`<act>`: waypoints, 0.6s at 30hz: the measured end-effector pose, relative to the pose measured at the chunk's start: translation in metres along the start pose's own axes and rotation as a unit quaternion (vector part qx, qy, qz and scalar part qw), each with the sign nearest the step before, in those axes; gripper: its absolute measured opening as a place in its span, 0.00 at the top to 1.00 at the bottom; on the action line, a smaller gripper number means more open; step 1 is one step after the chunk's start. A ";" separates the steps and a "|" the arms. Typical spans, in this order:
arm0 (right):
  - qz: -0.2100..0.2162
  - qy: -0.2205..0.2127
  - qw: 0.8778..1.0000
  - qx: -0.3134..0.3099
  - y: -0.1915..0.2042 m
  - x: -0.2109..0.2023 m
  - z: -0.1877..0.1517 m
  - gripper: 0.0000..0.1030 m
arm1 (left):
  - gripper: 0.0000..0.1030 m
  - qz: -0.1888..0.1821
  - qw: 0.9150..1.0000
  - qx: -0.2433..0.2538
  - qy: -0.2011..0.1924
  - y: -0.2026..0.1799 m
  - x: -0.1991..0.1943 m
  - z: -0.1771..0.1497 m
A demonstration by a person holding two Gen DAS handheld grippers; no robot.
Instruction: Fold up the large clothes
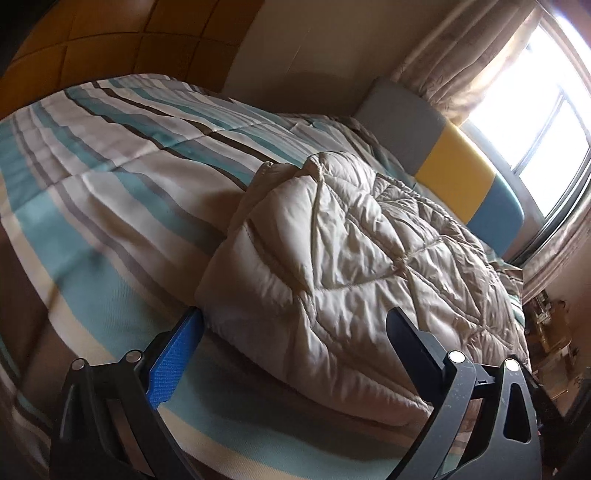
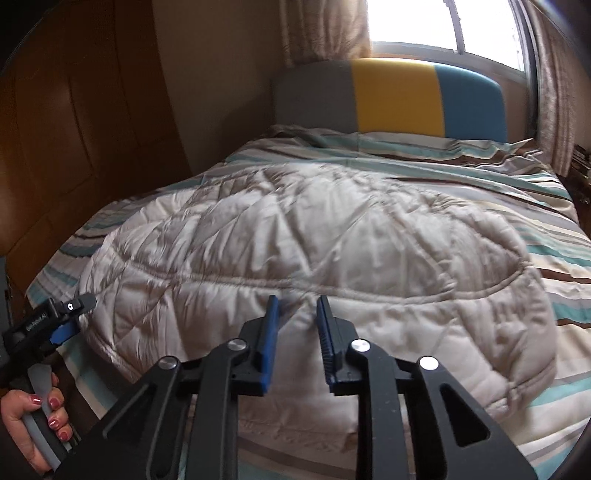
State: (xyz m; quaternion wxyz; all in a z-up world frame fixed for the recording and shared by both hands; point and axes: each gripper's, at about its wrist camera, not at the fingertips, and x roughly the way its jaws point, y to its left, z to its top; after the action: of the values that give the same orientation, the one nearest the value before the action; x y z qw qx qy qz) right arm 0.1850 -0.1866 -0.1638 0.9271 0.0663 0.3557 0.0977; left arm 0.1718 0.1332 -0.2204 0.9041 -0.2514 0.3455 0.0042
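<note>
A beige quilted puffer jacket lies spread on the striped bedspread. My left gripper is open wide, and the jacket's near corner sits between its fingers without the pads pressing on it. The right wrist view shows that same gripper at the jacket's left edge, held by a hand. My right gripper is at the jacket's near edge by a curved seam. Its blue pads stand close together with puffy jacket fabric pinched between the tips.
The bed has a grey, yellow and blue headboard under a bright window with curtains. A brown wooden wardrobe stands along the bed's left side. Striped bedspread shows around the jacket.
</note>
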 end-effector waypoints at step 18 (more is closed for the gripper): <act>-0.025 0.062 0.997 -0.031 -0.004 0.054 -0.013 0.84 | 0.09 -0.082 0.985 -0.150 -0.009 0.001 0.042 0.009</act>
State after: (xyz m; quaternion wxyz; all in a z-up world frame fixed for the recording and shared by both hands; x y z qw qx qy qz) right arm 0.2161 -0.1774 -0.2092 0.9070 0.0228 0.4111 0.0890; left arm 0.2095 0.1311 -0.2417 0.8564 -0.4118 0.3110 -0.0160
